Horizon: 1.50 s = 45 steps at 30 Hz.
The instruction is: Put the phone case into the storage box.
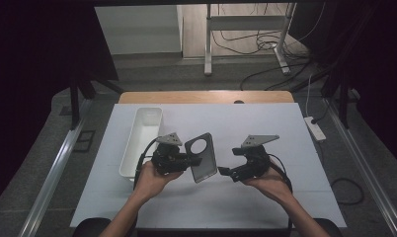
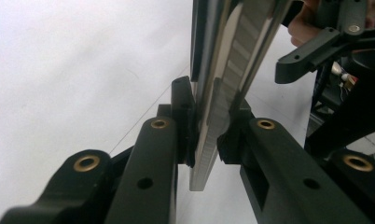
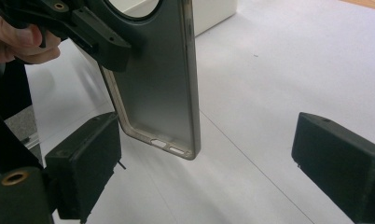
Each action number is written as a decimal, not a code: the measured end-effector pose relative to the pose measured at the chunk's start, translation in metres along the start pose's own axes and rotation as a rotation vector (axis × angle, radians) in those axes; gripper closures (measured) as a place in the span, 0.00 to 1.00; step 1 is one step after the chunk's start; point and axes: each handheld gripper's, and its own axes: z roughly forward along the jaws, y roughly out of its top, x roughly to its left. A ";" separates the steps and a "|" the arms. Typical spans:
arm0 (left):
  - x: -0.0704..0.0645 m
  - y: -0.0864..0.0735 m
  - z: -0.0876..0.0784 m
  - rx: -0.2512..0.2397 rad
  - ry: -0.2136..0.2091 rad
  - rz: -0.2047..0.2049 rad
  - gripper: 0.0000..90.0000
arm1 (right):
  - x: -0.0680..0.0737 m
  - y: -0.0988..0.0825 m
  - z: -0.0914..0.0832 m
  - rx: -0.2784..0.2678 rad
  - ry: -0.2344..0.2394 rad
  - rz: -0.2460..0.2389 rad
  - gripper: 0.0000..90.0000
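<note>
A grey see-through phone case (image 1: 201, 157) with a round camera hole is held up above the white table sheet (image 1: 265, 197). My left gripper (image 1: 190, 161) is shut on one long edge of it. In the left gripper view the case's ribbed rim (image 2: 218, 93) is pinched between the two black jaws of the left gripper (image 2: 206, 135). My right gripper (image 1: 225, 173) hovers just right of the case, open. In the right gripper view the case (image 3: 157, 93) hangs ahead of the right gripper (image 3: 212, 161), whose pads stand wide apart and clear of it.
A long white tray (image 1: 142, 140) lies on the left part of the sheet. The table's wooden back edge (image 1: 206, 97) shows behind the sheet. A white power strip (image 1: 315, 128) lies on the floor to the right, and cables trail behind the table.
</note>
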 end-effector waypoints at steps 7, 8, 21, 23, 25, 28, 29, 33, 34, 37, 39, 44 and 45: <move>-0.007 0.003 0.001 0.011 -0.032 0.042 0.88 | 0.000 0.000 0.002 0.011 0.006 -0.025 0.12; -0.008 0.003 0.002 0.011 -0.040 0.051 0.88 | 0.001 0.000 0.003 0.009 0.010 -0.032 0.13; -0.025 0.008 0.006 0.026 -0.130 0.132 0.88 | 0.015 0.001 0.012 0.077 0.164 -0.162 0.65; -0.025 0.008 0.007 0.024 -0.137 0.135 0.88 | 0.017 0.001 0.011 0.083 0.188 -0.192 0.72; -0.024 0.007 0.007 0.025 -0.130 0.141 0.88 | 0.018 0.001 0.011 0.083 0.188 -0.197 0.75; -0.019 0.006 0.004 0.004 -0.123 0.127 0.88 | 0.016 0.001 0.010 0.096 0.229 -0.198 0.87; -0.017 0.005 0.003 -0.007 -0.142 0.120 0.88 | 0.016 0.001 0.009 0.096 0.241 -0.201 0.88; -0.018 0.005 0.002 -0.018 -0.134 0.127 0.86 | 0.018 0.002 0.008 0.094 0.237 -0.207 0.89; -0.018 0.005 0.002 -0.022 -0.127 0.125 0.86 | 0.018 0.003 0.008 0.091 0.238 -0.203 0.89; -0.017 0.005 0.002 -0.033 -0.092 0.117 0.81 | 0.020 0.004 0.007 0.079 0.213 -0.198 0.89; -0.017 0.004 0.002 -0.034 -0.053 0.114 0.74 | 0.020 0.004 0.006 0.075 0.187 -0.194 0.89; -0.013 0.004 -0.001 -0.042 0.016 0.095 0.56 | 0.018 0.004 0.002 0.057 0.120 -0.182 0.89; -0.012 0.004 -0.002 -0.043 0.027 0.091 0.52 | 0.017 0.004 0.001 0.054 0.109 -0.184 0.89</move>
